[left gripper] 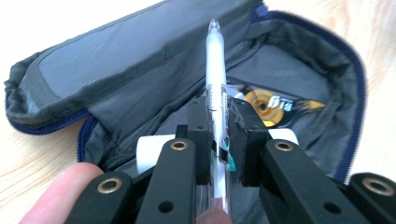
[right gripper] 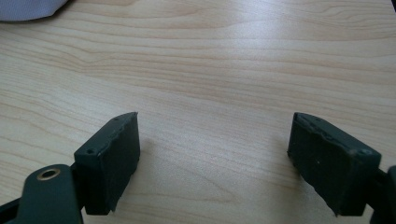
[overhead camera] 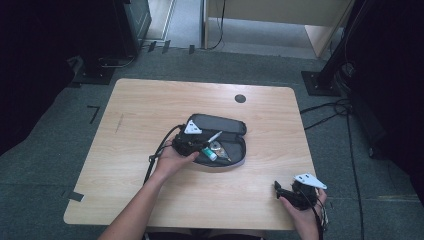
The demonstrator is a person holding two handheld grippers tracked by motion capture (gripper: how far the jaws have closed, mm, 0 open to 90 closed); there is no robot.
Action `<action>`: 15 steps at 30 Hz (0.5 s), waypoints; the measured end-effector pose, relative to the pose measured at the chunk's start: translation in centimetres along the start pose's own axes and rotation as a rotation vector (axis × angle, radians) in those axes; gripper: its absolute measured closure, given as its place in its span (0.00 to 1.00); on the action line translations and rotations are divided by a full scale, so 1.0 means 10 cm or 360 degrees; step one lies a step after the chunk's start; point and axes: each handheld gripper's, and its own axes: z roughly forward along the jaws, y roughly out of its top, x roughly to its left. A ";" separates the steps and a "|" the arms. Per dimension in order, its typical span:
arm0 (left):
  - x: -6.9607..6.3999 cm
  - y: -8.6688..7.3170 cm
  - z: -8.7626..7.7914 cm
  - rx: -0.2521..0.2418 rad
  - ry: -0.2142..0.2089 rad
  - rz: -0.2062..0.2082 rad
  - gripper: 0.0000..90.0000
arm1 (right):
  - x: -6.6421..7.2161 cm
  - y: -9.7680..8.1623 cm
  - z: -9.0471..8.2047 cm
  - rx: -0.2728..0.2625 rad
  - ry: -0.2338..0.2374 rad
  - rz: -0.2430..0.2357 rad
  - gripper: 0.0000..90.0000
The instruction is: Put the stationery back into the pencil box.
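Left gripper view: left tool pinching pen mid-barrel over case; light, stiff, slippery plastic.

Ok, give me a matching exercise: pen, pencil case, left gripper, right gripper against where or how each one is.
Things:
1. pen
2. pencil case
3. left gripper
4. right gripper

States:
A. jaws wide apart over bare table
B. lying unzipped mid-table
C. clamped between two black jaws, tip pointing into the case
D. shut on a thin white thing

Pairs: 1-C, 2-B, 3-D, 4-A
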 end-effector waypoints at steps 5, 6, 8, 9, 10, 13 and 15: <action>0.02 -0.01 0.01 0.0008 -0.0019 -0.0027 0.83 | 0.00 0.00 0.00 -0.0003 0.0000 -0.0006 0.18; 0.02 -0.01 0.01 0.0004 -0.0021 -0.0032 0.82 | 0.00 0.00 0.00 -0.0004 0.0000 -0.0006 0.19; 0.02 -0.01 0.00 0.0002 -0.0027 -0.0043 0.80 | 0.00 0.00 0.00 -0.0004 0.0000 -0.0006 0.19; 0.02 -0.01 0.00 -0.0010 -0.0027 -0.0051 0.79 | 0.00 0.00 0.00 -0.0004 0.0000 -0.0006 0.19; 0.02 -0.01 -0.01 -0.0014 -0.0029 -0.0058 0.77 | 0.00 0.00 0.00 -0.0004 0.0000 -0.0006 0.19; 0.02 0.00 -0.04 -0.0033 -0.0031 -0.0072 0.73 | 0.00 0.00 0.00 -0.0002 -0.0001 -0.0003 0.19; 0.02 0.00 -0.07 -0.0062 -0.0025 -0.0070 0.70 | 0.00 0.00 0.00 -0.0004 0.0000 -0.0006 0.19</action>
